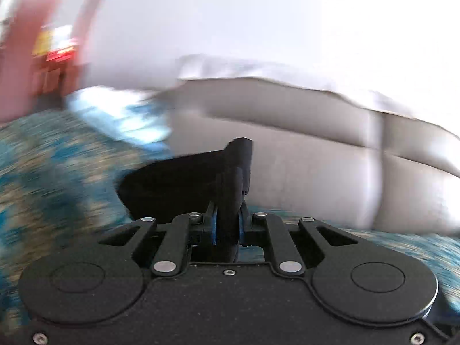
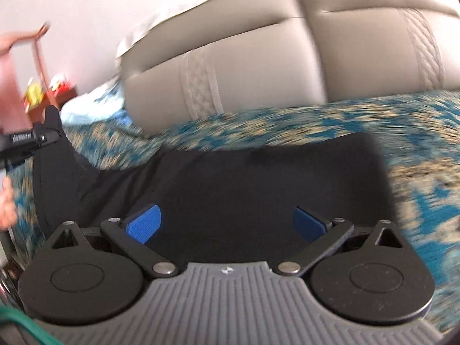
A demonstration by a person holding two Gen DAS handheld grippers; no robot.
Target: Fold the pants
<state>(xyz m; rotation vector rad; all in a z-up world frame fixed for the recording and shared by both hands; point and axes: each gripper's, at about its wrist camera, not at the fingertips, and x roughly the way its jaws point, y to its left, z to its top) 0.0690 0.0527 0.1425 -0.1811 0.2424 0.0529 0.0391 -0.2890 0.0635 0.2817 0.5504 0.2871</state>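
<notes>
Left gripper (image 1: 230, 189) is pinched tight on a bunched-up edge of the black pants (image 1: 178, 184); the fabric sticks up between the two fingers and fans out to the left of them. No gap between the jaws at all, they're squeezed right onto the cloth.

Right gripper (image 2: 225, 222) is a different story: its blue pads (image 2: 143, 224) stand wide apart with nothing clamped. The pants (image 2: 244, 189) lie spread out dark and flat right in front of and under it, between the two pads, but the pads aren't pressing on them as far as I can see.

In the right wrist view the pants stretch off to the left and rise into a peak, where the left gripper (image 2: 43, 136) has hold of that corner. A bit of the person's hand (image 2: 7, 204) shows at the left edge.

Everything sits on a bed with a teal-and-beige patterned bedspread (image 2: 417, 178), pretty motion-blurred in both views. Past the pants there are grey pillows (image 2: 359, 57) leaning along the head of the bed, and something light blue (image 1: 120, 115) crumpled beside them. Further back there's a plain white wall (image 1: 258, 14) and a reddish wooden piece of furniture (image 1: 26, 57) with some yellow and red stuff on it, too blurry to identify.
</notes>
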